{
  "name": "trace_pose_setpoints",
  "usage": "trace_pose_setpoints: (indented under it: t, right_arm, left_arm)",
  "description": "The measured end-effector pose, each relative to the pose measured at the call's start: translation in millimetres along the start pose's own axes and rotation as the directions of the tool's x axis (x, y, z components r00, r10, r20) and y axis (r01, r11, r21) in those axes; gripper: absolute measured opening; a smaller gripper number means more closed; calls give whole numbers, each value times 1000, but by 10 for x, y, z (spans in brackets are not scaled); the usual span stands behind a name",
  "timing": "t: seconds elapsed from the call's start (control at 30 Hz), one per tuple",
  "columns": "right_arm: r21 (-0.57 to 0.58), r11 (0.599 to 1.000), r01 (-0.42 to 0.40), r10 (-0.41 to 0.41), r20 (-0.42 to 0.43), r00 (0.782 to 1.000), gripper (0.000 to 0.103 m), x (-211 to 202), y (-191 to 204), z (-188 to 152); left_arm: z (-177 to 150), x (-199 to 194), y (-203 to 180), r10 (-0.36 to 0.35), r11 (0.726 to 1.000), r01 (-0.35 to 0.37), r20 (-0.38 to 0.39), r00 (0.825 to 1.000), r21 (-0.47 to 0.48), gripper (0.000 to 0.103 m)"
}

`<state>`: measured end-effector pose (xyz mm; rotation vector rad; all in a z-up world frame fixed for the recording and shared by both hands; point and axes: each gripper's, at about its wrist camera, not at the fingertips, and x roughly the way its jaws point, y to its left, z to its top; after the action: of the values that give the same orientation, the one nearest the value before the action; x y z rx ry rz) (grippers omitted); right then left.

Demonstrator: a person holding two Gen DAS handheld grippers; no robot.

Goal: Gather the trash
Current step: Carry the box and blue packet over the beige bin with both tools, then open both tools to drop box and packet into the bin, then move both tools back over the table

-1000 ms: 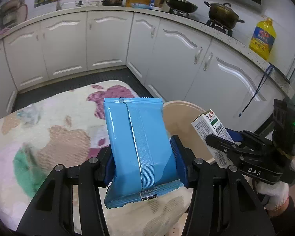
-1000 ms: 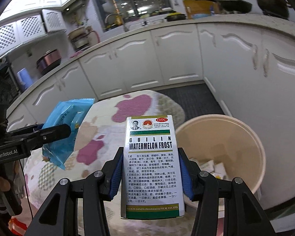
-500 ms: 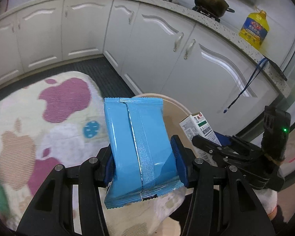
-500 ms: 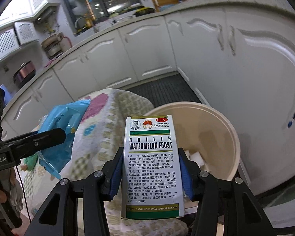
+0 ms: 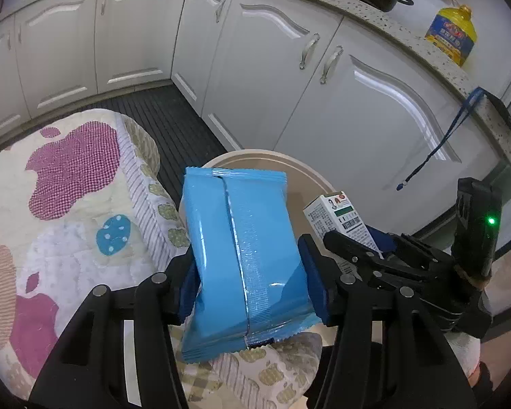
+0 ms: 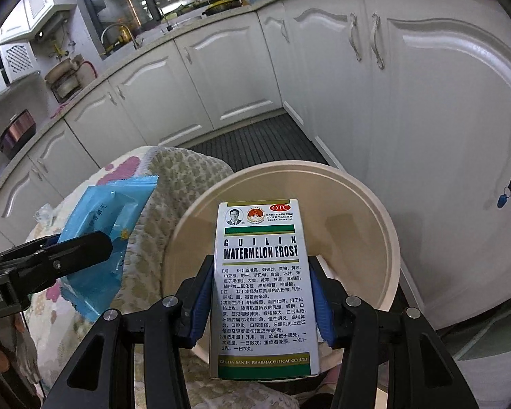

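The left gripper [image 5: 250, 279] has its jaws easing open around a blue packet [image 5: 242, 259]; the right gripper [image 6: 260, 298] clamps a medicine box [image 6: 262, 286]. Both hang over the beige bin [image 6: 374, 225]. Best to release each well inside the rim.

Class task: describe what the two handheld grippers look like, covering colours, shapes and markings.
Both the left gripper and right gripper have black skeletal finger frames with silver rivets and blue pads. White lettering marks the left one's body; a green light glows on the right one's black housing.
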<state>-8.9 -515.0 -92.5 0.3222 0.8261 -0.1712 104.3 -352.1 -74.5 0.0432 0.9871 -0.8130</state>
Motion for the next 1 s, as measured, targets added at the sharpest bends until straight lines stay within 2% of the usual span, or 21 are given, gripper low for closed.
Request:
trace_pose_setpoints:
  t: [0.13,0.3,0.37,0.43,0.77,1.0]
  right_arm:
    - [9,1000,16,-16,-11,1000,50,84,-36,7]
    - [-3,999,49,-49,-12,999,58,142,-36,8]
    - [-1,999,45,-45,-12,999,59,141,-42,1]
    - [13,999,42,-42,-9,999,64,121,-62,-5]
    - [30,999,14,-14,-2,1000,64,-10,-18,-88]
    - [-1,1000,-13,13,14,1000,66,-131,175,-128]
  left_arm:
    - [10,42,41,0,1000,0,8,1000,-4,57]
    - [6,48,66,-4,1000,4,28,1000,7,68]
    - [3,35,71,-3,1000,2,36,999,7,77]
    - [2,15,65,-4,1000,3,44,999,12,78]
    - [-49,-175,56,10,1000,-11,63,998,16,79]
    - [-152,-451,73,52,998,-54,105,993,15,79]
